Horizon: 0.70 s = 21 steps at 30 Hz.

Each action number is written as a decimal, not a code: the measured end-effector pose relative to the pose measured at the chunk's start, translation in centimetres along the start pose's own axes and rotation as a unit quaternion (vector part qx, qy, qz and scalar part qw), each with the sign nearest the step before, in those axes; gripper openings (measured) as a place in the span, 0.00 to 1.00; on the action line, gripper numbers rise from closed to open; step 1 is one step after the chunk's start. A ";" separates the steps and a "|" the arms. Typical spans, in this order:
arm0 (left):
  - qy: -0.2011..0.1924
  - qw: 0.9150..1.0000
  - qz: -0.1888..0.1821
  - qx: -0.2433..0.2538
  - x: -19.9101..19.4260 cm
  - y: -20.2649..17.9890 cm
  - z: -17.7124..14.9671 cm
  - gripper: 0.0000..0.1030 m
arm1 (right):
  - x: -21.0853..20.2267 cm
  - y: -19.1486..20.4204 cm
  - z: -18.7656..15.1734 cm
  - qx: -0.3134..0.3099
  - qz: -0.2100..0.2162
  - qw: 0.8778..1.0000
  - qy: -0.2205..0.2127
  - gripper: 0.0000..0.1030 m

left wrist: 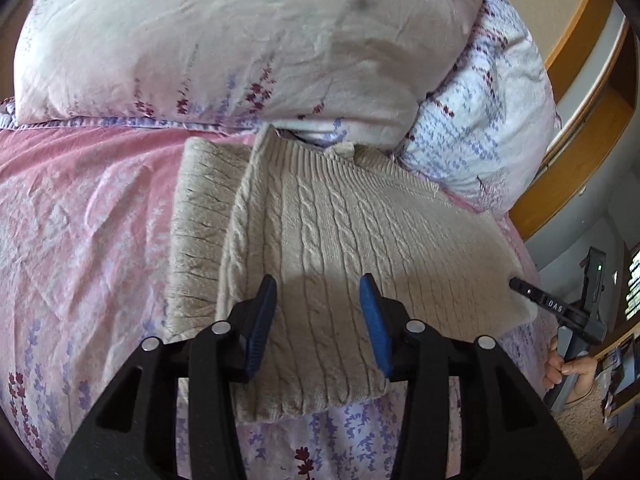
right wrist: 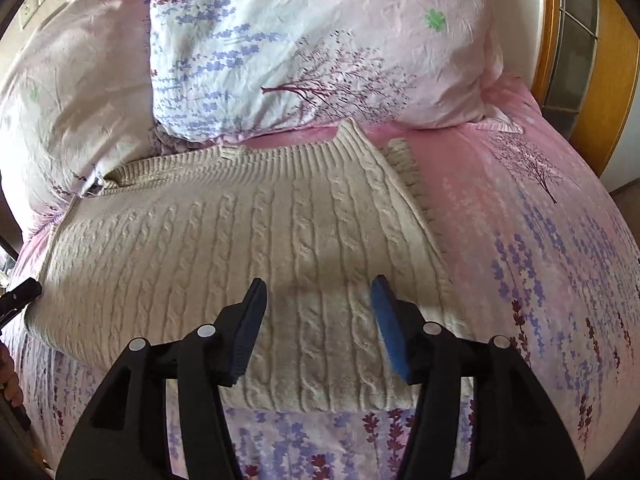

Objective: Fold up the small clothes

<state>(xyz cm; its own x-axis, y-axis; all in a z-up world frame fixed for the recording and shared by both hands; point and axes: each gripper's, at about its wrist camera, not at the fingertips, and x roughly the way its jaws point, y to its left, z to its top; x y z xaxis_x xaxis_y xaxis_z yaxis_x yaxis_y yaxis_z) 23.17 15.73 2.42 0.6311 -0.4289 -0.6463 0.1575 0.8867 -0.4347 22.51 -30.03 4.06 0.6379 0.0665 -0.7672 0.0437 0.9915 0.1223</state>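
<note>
On the bed | left wrist view: left gripper [left wrist: 318,294] jaws released, apart over the folded cream cable-knit sweater [left wrist: 340,240], nothing clamped; right gripper's tip [left wrist: 520,285] at the sweater's right edge | right wrist view: right gripper [right wrist: 320,296] jaws released above the sweater [right wrist: 240,240]; pillow [right wrist: 320,48] beyond the jaws

Both grippers, the left gripper [left wrist: 318,292] and the right gripper [right wrist: 318,294], have black plastic arms, round silver screws and blue ribbed fingers [left wrist: 374,320].
</note>
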 end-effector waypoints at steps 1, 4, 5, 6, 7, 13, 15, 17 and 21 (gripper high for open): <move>-0.012 1.000 0.000 -0.010 -0.7 0.6 0.3 0.49 | -0.2 0.7 0.1 -0.008 0.005 1.000 -0.006 0.60; -0.029 0.999 0.015 -0.044 -1.8 2.6 1.3 0.56 | -0.1 3.0 0.6 -0.038 0.008 0.999 -0.013 0.68; -0.029 0.998 0.014 -0.054 -2.0 3.3 1.6 0.57 | 0.1 3.6 0.7 -0.045 0.008 0.999 -0.012 0.69; -0.028 0.997 0.013 -0.065 -2.1 3.9 1.9 0.58 | 0.3 4.2 0.9 -0.050 0.010 0.999 -0.010 0.70; -0.027 0.997 0.014 -0.075 -2.0 4.4 2.1 0.61 | 0.6 4.8 0.9 -0.054 0.012 0.998 -0.009 0.72; -0.004 0.993 0.000 -0.115 -0.8 6.1 2.5 0.65 | 1.7 6.8 1.3 -0.067 0.002 0.998 -0.013 0.78; 0.004 0.993 0.002 -0.116 -0.3 6.2 2.5 0.68 | 1.8 7.1 1.3 -0.068 0.002 0.998 -0.016 0.80; 0.009 0.993 0.009 -0.114 0.1 6.2 2.7 0.70 | 1.8 7.3 1.3 -0.071 0.001 0.997 -0.019 0.82; 0.020 0.994 0.014 -0.110 0.7 6.3 2.9 0.73 | 2.0 7.6 1.4 -0.073 0.000 0.997 -0.020 0.83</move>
<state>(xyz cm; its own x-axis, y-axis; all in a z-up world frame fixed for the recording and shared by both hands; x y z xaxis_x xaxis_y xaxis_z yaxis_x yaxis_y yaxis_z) 26.82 21.52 1.06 0.6014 -0.4155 -0.6824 -0.0318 0.8410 -0.5401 25.21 -22.54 4.36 0.6677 0.0647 -0.7416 -0.0666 0.9974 0.0271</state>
